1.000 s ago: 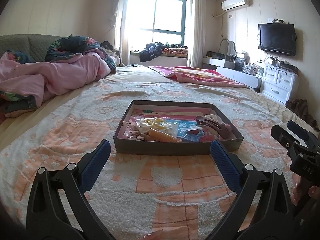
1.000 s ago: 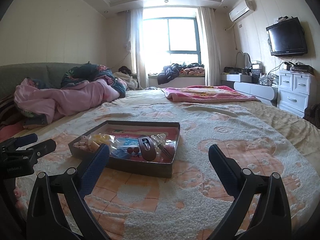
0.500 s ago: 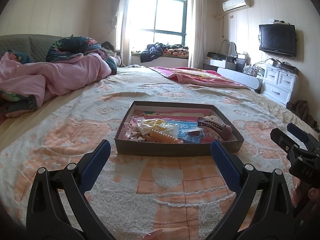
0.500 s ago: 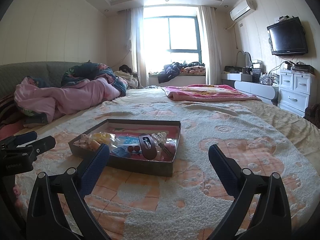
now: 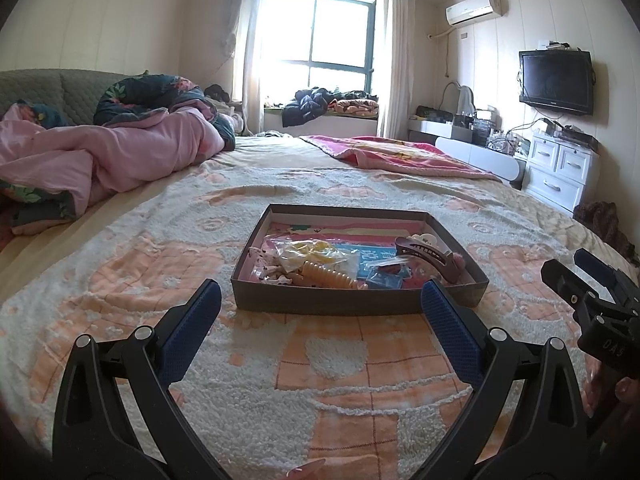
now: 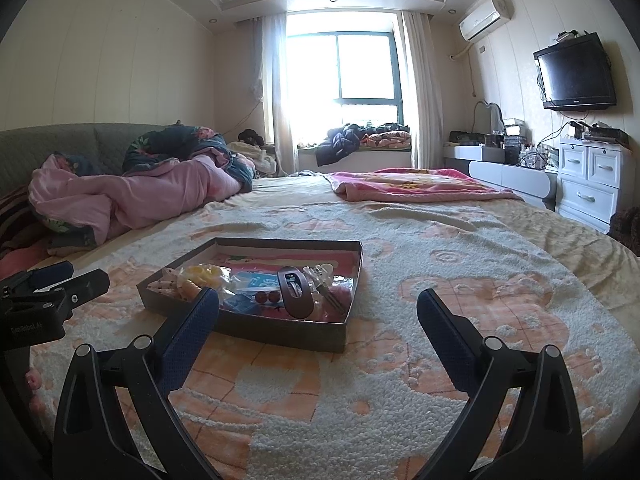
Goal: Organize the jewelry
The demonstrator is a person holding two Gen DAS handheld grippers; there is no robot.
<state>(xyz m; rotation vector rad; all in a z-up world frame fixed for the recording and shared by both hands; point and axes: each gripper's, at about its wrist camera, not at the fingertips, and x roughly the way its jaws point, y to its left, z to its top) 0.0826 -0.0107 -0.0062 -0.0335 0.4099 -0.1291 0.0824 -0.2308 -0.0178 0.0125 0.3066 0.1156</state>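
Observation:
A shallow dark box [image 5: 352, 303] sits on the bed. It holds a brown hair claw [image 5: 427, 258], a peach comb clip [image 5: 328, 277], a bag with yellow pieces [image 5: 310, 251], blue packets and a white clip. The box also shows in the right wrist view [image 6: 280, 334], with the brown claw [image 6: 295, 291] and two red beads [image 6: 267, 297]. My left gripper [image 5: 320, 316] is open and empty, just in front of the box. My right gripper [image 6: 318, 316] is open and empty, to the right of the box's near corner.
The bed has a cream and peach fleece blanket [image 5: 332, 364]. A pink duvet [image 5: 100, 156] is heaped at the far left, a pink blanket [image 5: 396, 156] at the far end. White drawers [image 5: 560, 168] and a wall television [image 5: 556, 82] stand at right.
Both grippers have drifted slightly; the box sits a little lower and nearer in both views. Nothing was taken hold of or let go.

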